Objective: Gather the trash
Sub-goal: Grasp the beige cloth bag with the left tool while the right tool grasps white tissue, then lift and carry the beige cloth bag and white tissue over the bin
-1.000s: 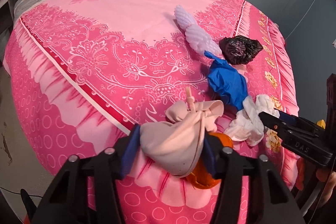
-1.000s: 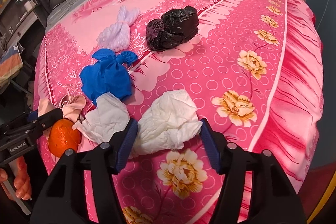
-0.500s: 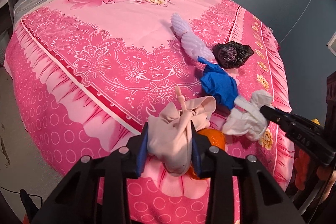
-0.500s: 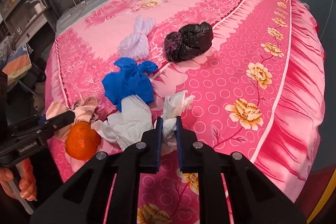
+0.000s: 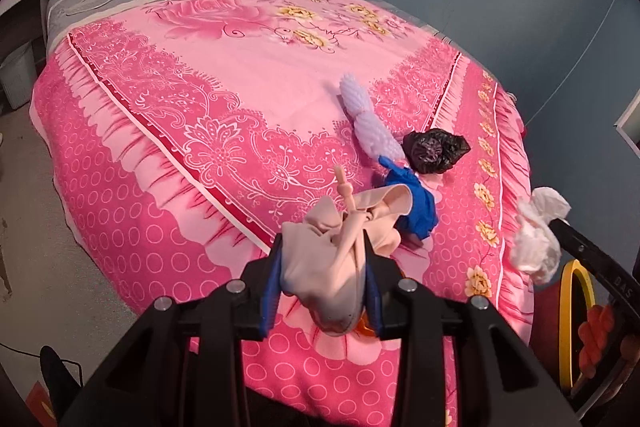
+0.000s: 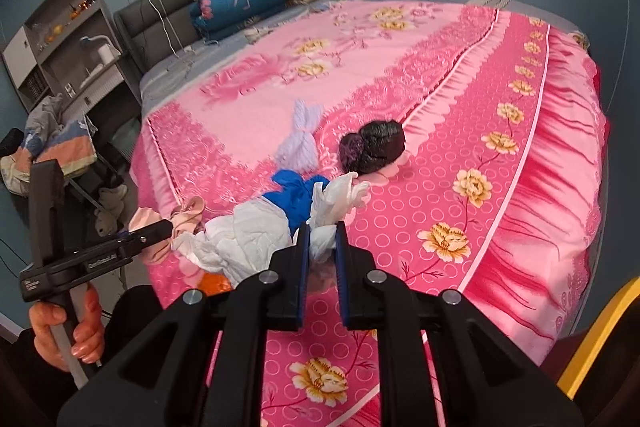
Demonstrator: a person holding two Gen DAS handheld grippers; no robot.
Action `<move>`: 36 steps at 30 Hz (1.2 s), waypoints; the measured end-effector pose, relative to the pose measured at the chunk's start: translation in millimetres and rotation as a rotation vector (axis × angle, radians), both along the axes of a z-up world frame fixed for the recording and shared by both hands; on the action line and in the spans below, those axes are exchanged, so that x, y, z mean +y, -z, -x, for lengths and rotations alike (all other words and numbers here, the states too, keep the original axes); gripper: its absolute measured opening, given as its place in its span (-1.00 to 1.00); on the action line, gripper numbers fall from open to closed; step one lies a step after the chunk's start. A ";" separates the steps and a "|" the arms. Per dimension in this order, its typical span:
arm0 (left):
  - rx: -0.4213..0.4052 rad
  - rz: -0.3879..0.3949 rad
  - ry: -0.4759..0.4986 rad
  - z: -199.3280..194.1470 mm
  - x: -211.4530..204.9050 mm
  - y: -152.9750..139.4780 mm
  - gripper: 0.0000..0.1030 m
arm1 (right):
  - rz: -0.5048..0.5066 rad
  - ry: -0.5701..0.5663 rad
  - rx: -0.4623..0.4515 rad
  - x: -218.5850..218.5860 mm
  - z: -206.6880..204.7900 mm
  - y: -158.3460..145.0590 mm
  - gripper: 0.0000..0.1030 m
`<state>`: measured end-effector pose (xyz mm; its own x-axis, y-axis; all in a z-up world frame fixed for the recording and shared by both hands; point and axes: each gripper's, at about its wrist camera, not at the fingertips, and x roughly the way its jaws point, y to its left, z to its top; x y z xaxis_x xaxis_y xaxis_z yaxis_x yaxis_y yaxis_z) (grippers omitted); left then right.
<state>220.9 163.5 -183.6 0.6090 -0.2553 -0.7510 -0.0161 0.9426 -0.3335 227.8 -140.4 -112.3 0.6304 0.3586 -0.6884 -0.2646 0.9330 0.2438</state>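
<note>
Trash bundles sit on my pink floral bedspread (image 5: 224, 131): my left gripper (image 5: 324, 287) has its jaws squeezed onto a beige knotted bag (image 5: 340, 247), held above the blanket, and my right gripper (image 6: 322, 243) is pinched nearly shut on a crumpled white bag (image 6: 248, 239). A blue bag (image 6: 296, 193), a lavender bag (image 6: 298, 143) and a black bag (image 6: 374, 147) lie on the bed; an orange (image 6: 214, 283) peeks out beneath.

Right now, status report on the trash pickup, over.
Left hand-held gripper shut on beige knotted plastic bag. Right hand-held gripper shut on white crumpled plastic bag. Both lifted, path clear.
</note>
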 end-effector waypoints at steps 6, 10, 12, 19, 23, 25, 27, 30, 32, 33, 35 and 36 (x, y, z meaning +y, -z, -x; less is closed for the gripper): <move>-0.033 -0.006 -0.024 9.4 -2.8 -15.3 -0.37 | -0.017 -0.014 -0.046 -9.1 21.7 -27.3 -0.77; -0.045 -0.003 -0.008 16.1 -11.3 -23.9 -0.37 | -0.015 -0.006 -0.062 -17.9 33.8 -40.5 -0.77; -0.050 -0.007 0.002 18.9 -16.4 -27.2 -0.37 | -0.018 -0.003 -0.064 -21.4 37.5 -42.6 -0.77; -0.070 -0.019 0.038 28.1 -34.8 -37.7 -0.37 | -0.033 0.027 -0.086 -38.6 53.3 -52.7 -0.77; -0.076 -0.003 0.050 31.8 -42.4 -41.9 -0.37 | -0.038 0.045 -0.103 -49.6 58.8 -58.2 -0.77; -0.076 0.001 0.060 33.6 -47.2 -43.9 -0.37 | -0.045 0.059 -0.111 -58.0 63.0 -62.1 -0.77; -0.075 0.010 0.076 35.8 -52.5 -46.0 -0.37 | -0.049 0.070 -0.118 -65.6 66.6 -65.1 -0.77; -0.079 0.013 0.096 38.7 -62.1 -49.5 -0.37 | -0.052 0.096 -0.136 -77.6 73.5 -71.0 -0.77; -0.080 0.023 0.111 40.0 -69.7 -52.5 -0.37 | -0.056 0.113 -0.146 -85.3 76.6 -74.6 -0.77; -0.083 0.025 0.120 40.6 -74.2 -54.5 -0.37 | -0.057 0.125 -0.154 -90.0 79.1 -77.5 -0.77; -0.091 0.023 0.135 41.7 -81.2 -57.6 -0.37 | -0.046 0.159 -0.180 -98.7 83.8 -82.6 -0.77; -0.094 0.022 0.141 42.2 -84.8 -58.9 -0.37 | -0.038 0.172 -0.194 -102.2 86.0 -84.6 -0.77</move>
